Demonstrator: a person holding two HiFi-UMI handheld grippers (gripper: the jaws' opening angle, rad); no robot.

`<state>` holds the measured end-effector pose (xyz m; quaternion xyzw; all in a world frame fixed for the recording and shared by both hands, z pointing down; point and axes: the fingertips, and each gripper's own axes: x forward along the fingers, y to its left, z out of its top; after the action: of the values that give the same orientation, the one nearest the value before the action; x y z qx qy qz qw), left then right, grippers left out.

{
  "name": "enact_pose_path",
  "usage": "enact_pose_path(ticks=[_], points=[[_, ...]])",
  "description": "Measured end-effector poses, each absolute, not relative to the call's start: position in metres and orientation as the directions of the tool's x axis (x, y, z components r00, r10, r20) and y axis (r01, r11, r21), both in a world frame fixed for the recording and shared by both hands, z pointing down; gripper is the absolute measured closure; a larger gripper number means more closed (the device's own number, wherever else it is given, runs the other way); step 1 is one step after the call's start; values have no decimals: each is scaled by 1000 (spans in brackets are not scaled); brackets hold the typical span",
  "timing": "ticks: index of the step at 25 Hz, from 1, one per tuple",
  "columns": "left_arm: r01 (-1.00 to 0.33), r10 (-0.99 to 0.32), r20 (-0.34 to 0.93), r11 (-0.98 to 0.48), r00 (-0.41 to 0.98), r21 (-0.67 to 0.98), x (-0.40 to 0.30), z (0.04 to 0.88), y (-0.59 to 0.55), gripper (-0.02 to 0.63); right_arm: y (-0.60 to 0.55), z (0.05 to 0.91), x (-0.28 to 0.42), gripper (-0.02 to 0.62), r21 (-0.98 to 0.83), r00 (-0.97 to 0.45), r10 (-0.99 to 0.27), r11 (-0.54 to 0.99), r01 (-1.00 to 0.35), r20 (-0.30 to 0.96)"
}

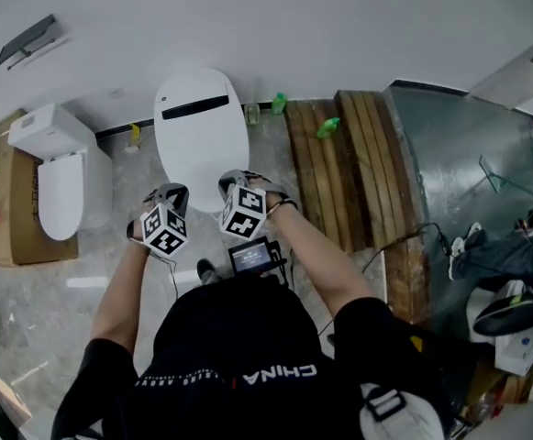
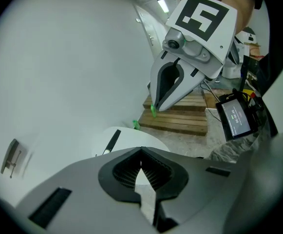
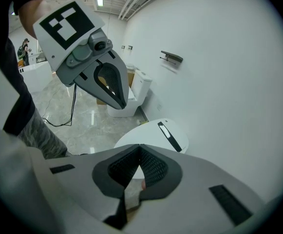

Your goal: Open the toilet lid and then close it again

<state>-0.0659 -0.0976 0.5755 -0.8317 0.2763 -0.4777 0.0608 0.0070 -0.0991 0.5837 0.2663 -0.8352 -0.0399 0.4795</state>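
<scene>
A white toilet with its oval lid (image 1: 202,136) lying flat and closed stands against the wall; a black strip crosses the lid's far end. Both grippers hover side by side over the lid's near edge, pointing steeply down. My left gripper (image 1: 172,193) is shut with nothing between its jaws, and the lid (image 2: 125,141) shows just past its tips (image 2: 141,151). My right gripper (image 1: 235,181) is also shut and empty, with the lid (image 3: 156,134) beyond its tips (image 3: 140,148). I cannot tell whether either touches the lid.
A second white toilet (image 1: 60,177) stands at the left on cardboard (image 1: 0,218). Wooden planks (image 1: 339,163) with a green bottle (image 1: 328,128) lie to the right, then a metal sheet (image 1: 459,172) and clutter. A small screen (image 1: 250,257) hangs at the person's waist.
</scene>
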Motion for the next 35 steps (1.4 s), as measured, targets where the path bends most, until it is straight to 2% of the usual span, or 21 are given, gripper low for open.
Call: enact_pose_path(ticks=[9,18,19,20,22,28,35], points=[[-397,-473,792,-860,386,-320,-65,617,-86,595,-88,633,18,580,218,-405,-400,879,-424,822],[-330,-438,823,-886,361,-327,-74,737,-69,590,-68,754,26,578,120,-395,-342,864,-489,853],[-313,-432,829,-891,356,-330,-74,756,-68,560,-67,770,27,577,129,-392,-349,863,-489,851],[-298,-424,835,-896,351,-329,-73,774,-67,491,-66,787,27,572,140,-388,-356,863,-485,850],[-277,-422,838,-899,347,-338,-70,810,-67,431,-63,821,27,479,156,-383,-361,868,-471,850],[-220,-514,789,-858,337,-464,-57,905,-77,342,-74,914,22,351,281,-358,-441,864,-419,823],[-140,-591,767,-806,250,-575,-60,1000,-94,279,-95,992,13,301,475,-328,-556,828,-298,764]])
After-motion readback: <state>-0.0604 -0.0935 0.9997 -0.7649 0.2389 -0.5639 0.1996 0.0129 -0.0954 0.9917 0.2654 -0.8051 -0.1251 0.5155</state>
